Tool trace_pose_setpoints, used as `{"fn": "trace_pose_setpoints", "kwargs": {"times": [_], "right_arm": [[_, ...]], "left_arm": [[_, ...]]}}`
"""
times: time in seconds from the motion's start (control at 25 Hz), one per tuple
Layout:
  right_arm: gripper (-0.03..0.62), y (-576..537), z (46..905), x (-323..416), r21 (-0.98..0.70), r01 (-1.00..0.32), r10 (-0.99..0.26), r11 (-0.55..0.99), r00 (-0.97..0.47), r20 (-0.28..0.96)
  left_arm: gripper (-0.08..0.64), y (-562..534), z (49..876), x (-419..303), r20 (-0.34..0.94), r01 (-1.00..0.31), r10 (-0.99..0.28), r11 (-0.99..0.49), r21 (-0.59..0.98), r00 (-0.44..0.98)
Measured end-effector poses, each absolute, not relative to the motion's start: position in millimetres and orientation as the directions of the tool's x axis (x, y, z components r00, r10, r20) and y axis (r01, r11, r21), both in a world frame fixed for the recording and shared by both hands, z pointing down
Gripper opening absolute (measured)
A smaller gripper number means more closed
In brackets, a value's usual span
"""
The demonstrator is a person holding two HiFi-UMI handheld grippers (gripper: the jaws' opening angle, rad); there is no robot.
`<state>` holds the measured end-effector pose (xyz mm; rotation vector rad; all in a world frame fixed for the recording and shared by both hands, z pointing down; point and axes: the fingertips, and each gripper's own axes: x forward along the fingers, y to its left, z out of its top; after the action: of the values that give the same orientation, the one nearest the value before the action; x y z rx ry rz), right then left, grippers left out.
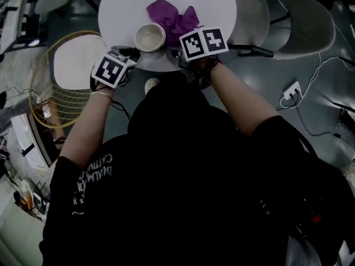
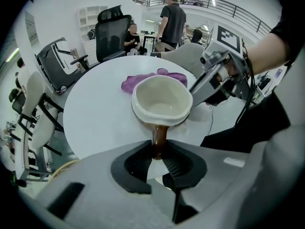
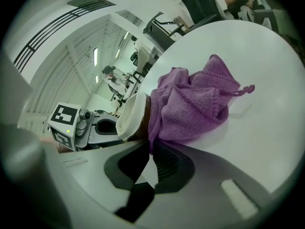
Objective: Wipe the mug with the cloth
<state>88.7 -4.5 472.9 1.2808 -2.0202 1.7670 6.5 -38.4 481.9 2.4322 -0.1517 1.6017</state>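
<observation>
The left hand-held gripper [image 2: 158, 150] is clamped on the brown handle [image 2: 159, 136] of the mug [image 2: 162, 101], at the near edge of the round white bench [image 2: 95, 113]. The right hand-held gripper [image 3: 148, 149] pinches the purple cloth [image 3: 195, 104], which touches the mug's right side.

A: One mug [image 1: 150, 37], one purple cloth [image 1: 173, 20], one round table [image 1: 122, 4], folks!
B: Two grippers as well: left gripper [image 2: 159, 156], right gripper [image 3: 148, 151] (one marker cube [image 1: 203, 42] each). Plus one wire basket [image 1: 66, 101] alongside.
</observation>
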Motion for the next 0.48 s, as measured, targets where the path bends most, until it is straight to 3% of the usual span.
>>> {"fn": "trace_pose_setpoints", "kwargs": {"times": [0.48], "right_arm": [[0.032, -7, 471, 68, -0.766, -0.583, -0.622, -0.272, -0.501, 0.602]], "left_arm": [[0.066, -38, 485, -2, 0.901, -0.197, 0.119, -0.956, 0.217, 0.418]]}}
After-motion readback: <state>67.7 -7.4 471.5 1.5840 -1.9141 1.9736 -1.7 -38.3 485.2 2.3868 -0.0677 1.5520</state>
